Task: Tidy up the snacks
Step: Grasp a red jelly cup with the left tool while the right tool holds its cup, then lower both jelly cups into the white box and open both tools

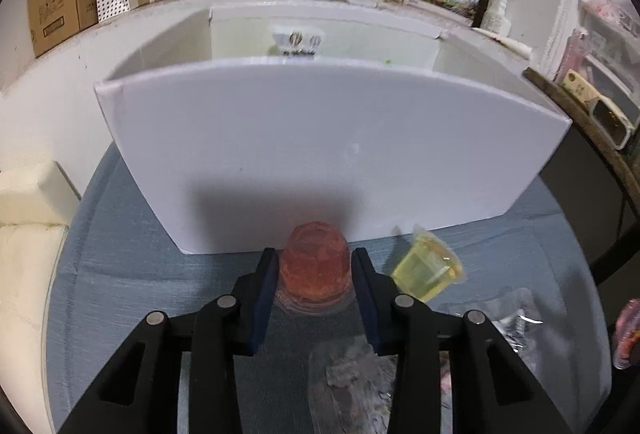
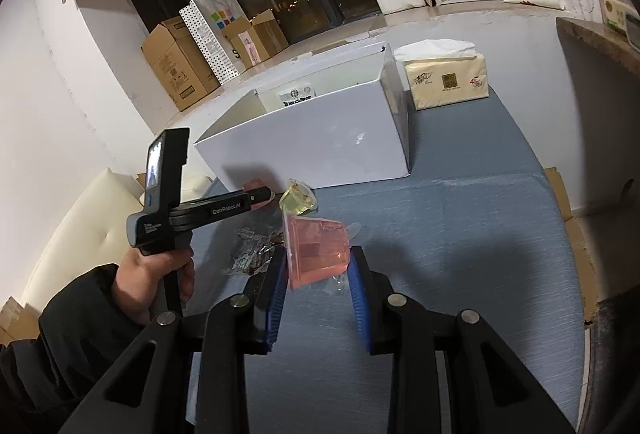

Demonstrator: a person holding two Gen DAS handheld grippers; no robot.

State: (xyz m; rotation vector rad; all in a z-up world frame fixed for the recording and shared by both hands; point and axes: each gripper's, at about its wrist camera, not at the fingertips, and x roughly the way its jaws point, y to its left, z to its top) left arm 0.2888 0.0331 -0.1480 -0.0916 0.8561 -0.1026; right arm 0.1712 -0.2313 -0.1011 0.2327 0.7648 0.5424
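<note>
1. Left gripper [image 1: 314,268]: pinching a red jelly cup [image 1: 315,264], upside down on the blue tablecloth [image 1: 140,290], just in front of the white box [image 1: 320,138].
2. Right gripper [image 2: 318,268]: clamped on a pink jelly cup [image 2: 316,250], tilted on its side, raised above the cloth.
3. Yellow jelly cup [image 1: 428,268]: tipped over beside the red one, near the box wall.
4. Clear wrappers [image 2: 256,250]: scattered between both grippers.

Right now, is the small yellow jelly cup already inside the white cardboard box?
No, the small yellow jelly cup lies tipped on the blue tablecloth, outside the white cardboard box.
</note>
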